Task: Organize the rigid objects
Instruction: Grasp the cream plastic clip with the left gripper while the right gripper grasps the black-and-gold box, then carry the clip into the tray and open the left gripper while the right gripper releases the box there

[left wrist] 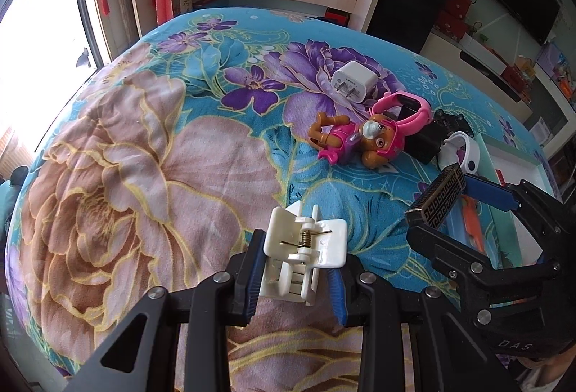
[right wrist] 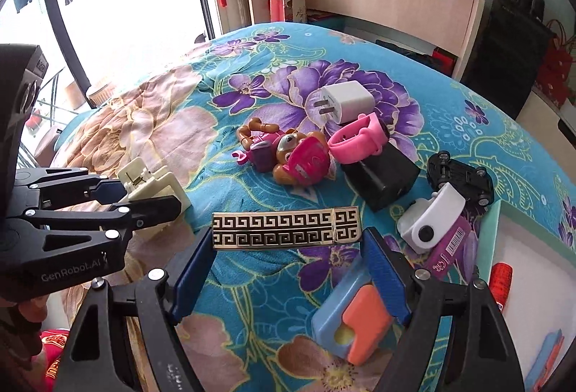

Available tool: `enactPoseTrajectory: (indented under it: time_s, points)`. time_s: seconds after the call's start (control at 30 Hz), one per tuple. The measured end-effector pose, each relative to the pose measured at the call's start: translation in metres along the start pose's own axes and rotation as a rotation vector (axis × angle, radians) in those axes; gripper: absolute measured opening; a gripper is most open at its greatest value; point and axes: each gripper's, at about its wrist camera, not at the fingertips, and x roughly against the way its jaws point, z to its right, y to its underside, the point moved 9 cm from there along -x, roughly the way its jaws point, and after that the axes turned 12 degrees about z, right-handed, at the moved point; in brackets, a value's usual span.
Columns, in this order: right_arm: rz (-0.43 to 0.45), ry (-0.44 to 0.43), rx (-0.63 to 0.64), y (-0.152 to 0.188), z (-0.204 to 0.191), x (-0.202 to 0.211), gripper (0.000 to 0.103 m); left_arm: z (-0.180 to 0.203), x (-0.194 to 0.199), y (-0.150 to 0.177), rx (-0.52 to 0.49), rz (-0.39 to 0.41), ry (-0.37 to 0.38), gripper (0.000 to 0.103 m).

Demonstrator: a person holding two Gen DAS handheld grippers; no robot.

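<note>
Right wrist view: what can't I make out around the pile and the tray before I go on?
- White tray, right wrist view: cut off by the frame's right edge, so most of its contents are unseen.
- Black toy car, right wrist view: its near end is hidden behind the white clip-like piece.
- Black block, right wrist view: its top is covered by the pink watch, so I cannot tell what it is.

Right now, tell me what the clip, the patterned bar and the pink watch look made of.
Clip: hard cream plastic, slightly glossy, with a small metal coil spring.
Patterned bar: likely metal, since its gold fretwork on black shines like a mirror.
Pink watch: soft-looking matte strap, probably rubber or silicone.
</note>
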Motion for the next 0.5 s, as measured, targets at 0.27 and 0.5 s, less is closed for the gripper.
enactPoseTrajectory:
  time_s: [0.27,0.5]
  points:
    - [0.067,0.057,-0.123,0.0,0.029,0.041,0.082,0.029,0.016,-0.008,-0.043,0.016,0.012,0.034]
    - [0.109,0.115,-0.184,0.003,0.065,0.067,0.082,0.077,0.022,-0.025,-0.11,0.037,0.048,0.034]
